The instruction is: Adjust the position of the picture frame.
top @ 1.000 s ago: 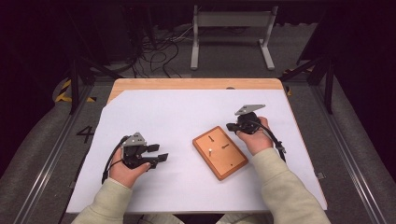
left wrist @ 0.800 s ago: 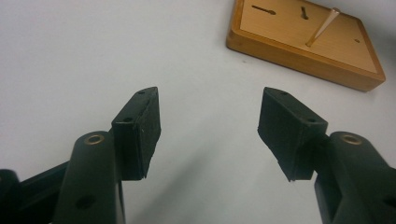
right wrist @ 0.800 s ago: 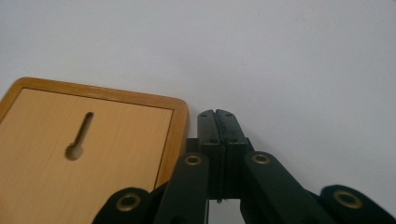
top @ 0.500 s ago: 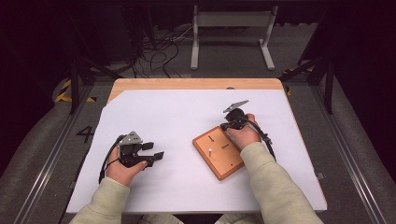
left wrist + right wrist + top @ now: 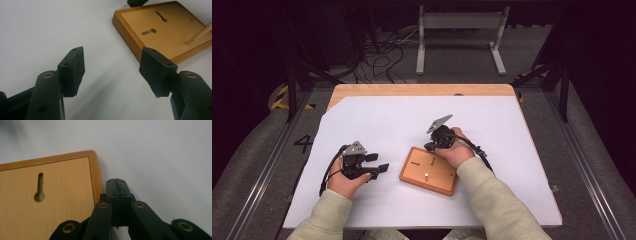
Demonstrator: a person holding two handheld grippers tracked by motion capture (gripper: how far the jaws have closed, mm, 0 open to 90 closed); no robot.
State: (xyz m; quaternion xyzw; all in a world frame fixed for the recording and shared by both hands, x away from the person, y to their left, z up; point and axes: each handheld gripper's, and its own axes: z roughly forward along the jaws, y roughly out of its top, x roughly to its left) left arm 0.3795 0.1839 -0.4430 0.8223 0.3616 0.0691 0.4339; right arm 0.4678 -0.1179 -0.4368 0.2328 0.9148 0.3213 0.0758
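A flat wooden board (image 5: pixel 429 171) with two keyhole slots and a short upright peg (image 5: pixel 426 175) lies on the white table right of centre. My right gripper (image 5: pixel 430 146) is shut with nothing in it, its tips low at the board's far edge. In the right gripper view the closed jaws (image 5: pixel 117 182) sit just off the board's rounded corner (image 5: pixel 93 155), beside a slot (image 5: pixel 40 187). My left gripper (image 5: pixel 379 161) rests left of the board, open and empty; its jaws have just been opening. In the left gripper view the pads (image 5: pixel 72 67) frame bare table, the board (image 5: pixel 170 27) ahead to the right.
The white sheet (image 5: pixel 377 120) covers most of the wooden table, whose far edge (image 5: pixel 422 90) shows bare. Beyond it are cables and a grey metal stand (image 5: pixel 459 30) on the floor. Black frame rails run along both sides.
My right hand has moved left and slightly nearer, from beside the board's right corner to its far edge. The left hand has stayed where it was.
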